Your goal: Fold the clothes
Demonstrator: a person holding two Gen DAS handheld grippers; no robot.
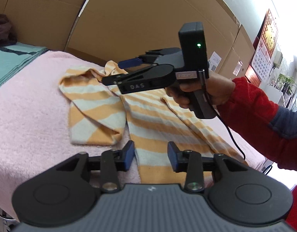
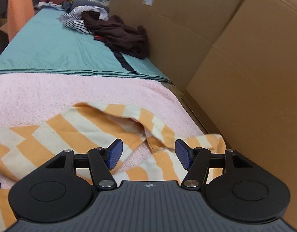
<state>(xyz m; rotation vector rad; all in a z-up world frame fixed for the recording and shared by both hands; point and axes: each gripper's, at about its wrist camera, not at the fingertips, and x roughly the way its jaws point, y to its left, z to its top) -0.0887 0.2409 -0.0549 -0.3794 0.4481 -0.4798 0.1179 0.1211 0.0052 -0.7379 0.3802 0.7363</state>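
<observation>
Left gripper [image 1: 150, 155] agape over striped garment [image 1: 148, 119]

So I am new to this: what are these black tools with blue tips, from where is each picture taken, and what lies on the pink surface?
They are hand-held grippers, one in each of a person's hands, each with a camera looking along its two fingers. The left camera shows the left gripper at the bottom, and the right gripper held in a hand with a red sleeve. The other picture looks from the right gripper. Both grippers are open and hold nothing. An orange-and-white striped garment lies rumpled on a pink towel. Farther off, a dark brown garment lies on a teal cloth, with brown cardboard behind.
</observation>
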